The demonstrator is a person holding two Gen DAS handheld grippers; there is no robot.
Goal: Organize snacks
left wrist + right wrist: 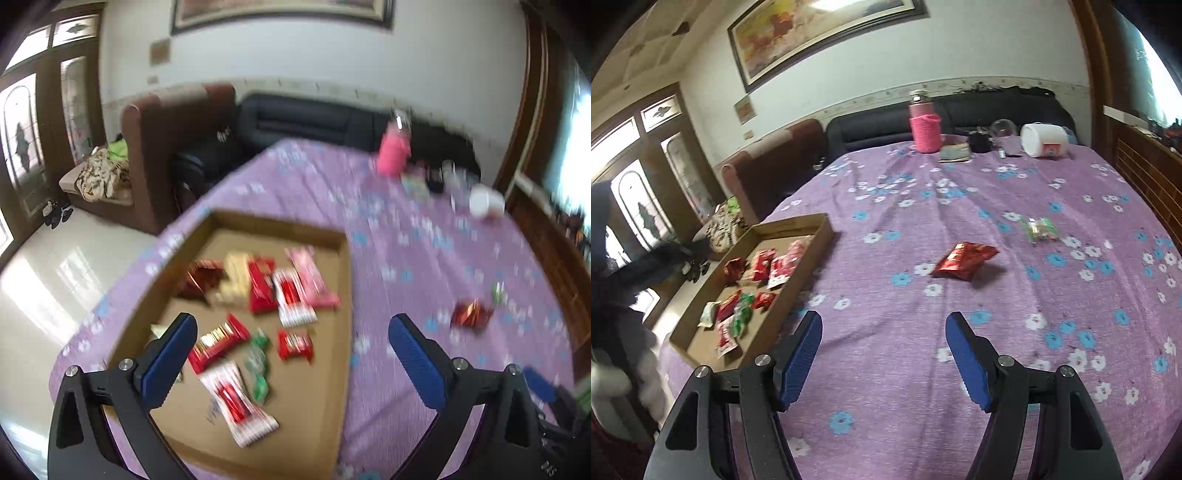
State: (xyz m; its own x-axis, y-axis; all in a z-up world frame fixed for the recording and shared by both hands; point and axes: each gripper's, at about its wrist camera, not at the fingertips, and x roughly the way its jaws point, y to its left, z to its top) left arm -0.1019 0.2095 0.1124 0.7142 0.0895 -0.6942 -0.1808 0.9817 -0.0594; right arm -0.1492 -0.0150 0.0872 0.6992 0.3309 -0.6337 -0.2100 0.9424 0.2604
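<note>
Now the left gripper stands with its 2 blue fingers spread very wide and nothing between the pads; no packet touches them. Below and ahead of these fingers lies a shallow cardboard tray on the purple flowered tablecloth. Between the fingertips, in the tray, sit a red and gold packet, a small red packet, a green candy wrapper and a white and red striped packet. Farther ahead of the fingers, a cluster of red, cream and pink packets rests in the tray's middle. Just ahead of the right-hand finger, outside the tray, a red foil packet lies on the cloth; this view is blurred.

The right gripper is held partly open, also empty, its fingers above bare cloth. Straight ahead of its fingertips lies that red foil packet, well apart from them, and beyond it to the right a green-edged clear packet. The tray is off to the left of the left-hand finger. At the far edge stand a pink bottle and a white tub on its side.
</note>
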